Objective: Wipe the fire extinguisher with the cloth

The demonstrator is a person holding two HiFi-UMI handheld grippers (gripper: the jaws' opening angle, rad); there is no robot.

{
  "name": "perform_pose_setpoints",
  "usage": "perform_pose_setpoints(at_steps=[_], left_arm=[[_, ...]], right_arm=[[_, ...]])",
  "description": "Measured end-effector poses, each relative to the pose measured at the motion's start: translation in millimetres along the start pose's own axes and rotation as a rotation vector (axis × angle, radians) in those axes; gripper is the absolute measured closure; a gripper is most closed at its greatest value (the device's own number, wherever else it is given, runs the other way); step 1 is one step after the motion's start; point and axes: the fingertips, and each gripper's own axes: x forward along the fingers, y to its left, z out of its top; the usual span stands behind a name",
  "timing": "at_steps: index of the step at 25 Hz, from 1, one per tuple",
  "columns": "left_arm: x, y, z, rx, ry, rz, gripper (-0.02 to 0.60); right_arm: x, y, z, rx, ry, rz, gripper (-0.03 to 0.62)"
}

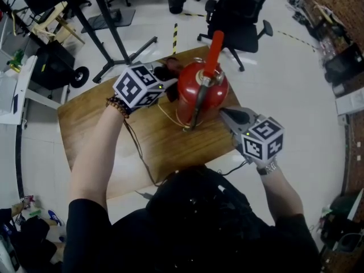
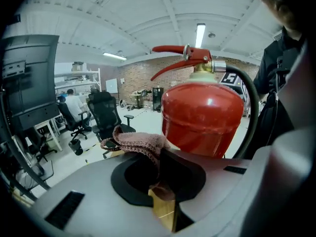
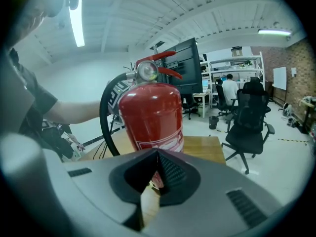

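Step in hand, as I read it: closing in for a wipe pass, cloth not clearly on the metal yet.

- The fire extinguisher stands upright near the far right corner of the wooden desk, with its black hose hanging down one side.
- On the left gripper the jaws are narrow and clamped on the pinkish knit cloth. The cloth bunches out ahead of them, just beside the red body. Can't tell if it touches.
- On the right gripper the jaws are fully together with nothing in them. They aim at the lower body and are near it but apart.

Next move calls for pressing the bunched cloth onto the red wall and stroking along it. The right side can only brace by pushing. Watch for tipping and for snagging the hose.

Containers: the extinguisher is sealed, so its contents are not visible. There is a dark bin on the floor beyond the desk, contents too small to tell.
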Motion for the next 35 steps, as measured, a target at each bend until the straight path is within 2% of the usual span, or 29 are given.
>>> perform_pose_setpoints(at_steps=[3, 12, 22, 35], left_arm=[[11, 0, -16, -0.012, 0.037, -0.015, 0.551], [42, 1, -61, -0.149, 0.079, -0.07, 0.551], [71, 4, -111, -0.195, 0.18, -0.061, 0.551], [100, 4, -172, -0.335, 0.267, -0.039, 0.551]], right_arm=[[1, -6, -2, 0.006, 0.006, -0.001, 0.577], [3, -19, -6, 0.014, 0.027, 0.004, 0.577], [6, -36, -7, 0.014, 0.048, 0.012, 0.577], [14, -56, -9, 0.015, 0.071, 0.035, 0.577]])
